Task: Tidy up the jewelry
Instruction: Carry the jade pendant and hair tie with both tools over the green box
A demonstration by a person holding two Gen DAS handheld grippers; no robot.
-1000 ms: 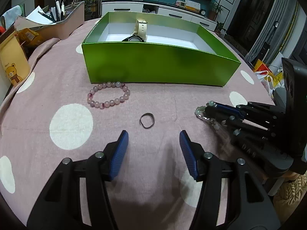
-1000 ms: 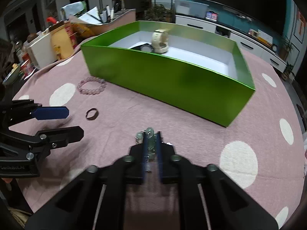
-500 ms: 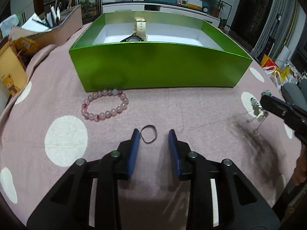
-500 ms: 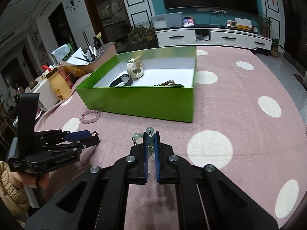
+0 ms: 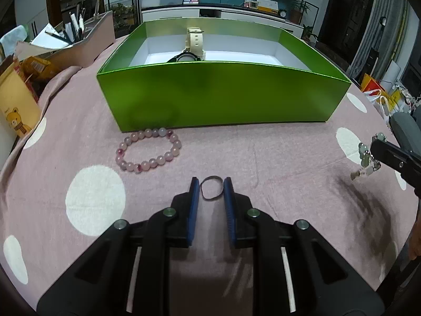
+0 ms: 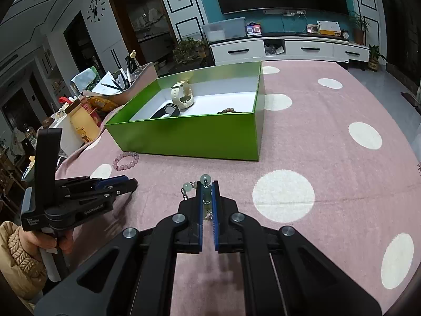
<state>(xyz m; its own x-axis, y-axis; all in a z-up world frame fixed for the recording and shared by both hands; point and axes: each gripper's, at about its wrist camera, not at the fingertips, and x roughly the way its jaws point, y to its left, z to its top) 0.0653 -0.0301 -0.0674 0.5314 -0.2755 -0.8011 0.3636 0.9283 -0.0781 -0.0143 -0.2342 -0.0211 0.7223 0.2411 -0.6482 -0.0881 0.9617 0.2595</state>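
Observation:
A green box [image 5: 226, 97] [image 6: 189, 134] stands on the pink dotted tablecloth; it holds a cream watch [image 5: 194, 43] [image 6: 182, 98], a black watch [image 5: 184, 57] and a brown bead string [image 6: 228, 110]. A pink bead bracelet [image 5: 148, 149] [image 6: 125, 160] lies in front of it. A thin dark ring [image 5: 211, 187] lies on the cloth between the fingertips of my left gripper [image 5: 211, 187] [image 6: 131, 181], which is narrowed around it with small gaps on both sides. My right gripper [image 6: 207, 188] [image 5: 373, 155] is shut on a pale green bead chain [image 6: 204, 180] [image 5: 365, 159], held above the cloth.
A pink organizer with pens and papers [image 5: 76, 42] and yellow bear-print packages [image 5: 15, 105] [image 6: 83, 123] crowd the table's left edge. White cabinets and a TV wall stand beyond the table. Bags [image 5: 384, 97] lie off the right edge.
My left gripper moved forward and narrowed around the dark ring. My right gripper lifted the green bead chain and drew it back and to the right.

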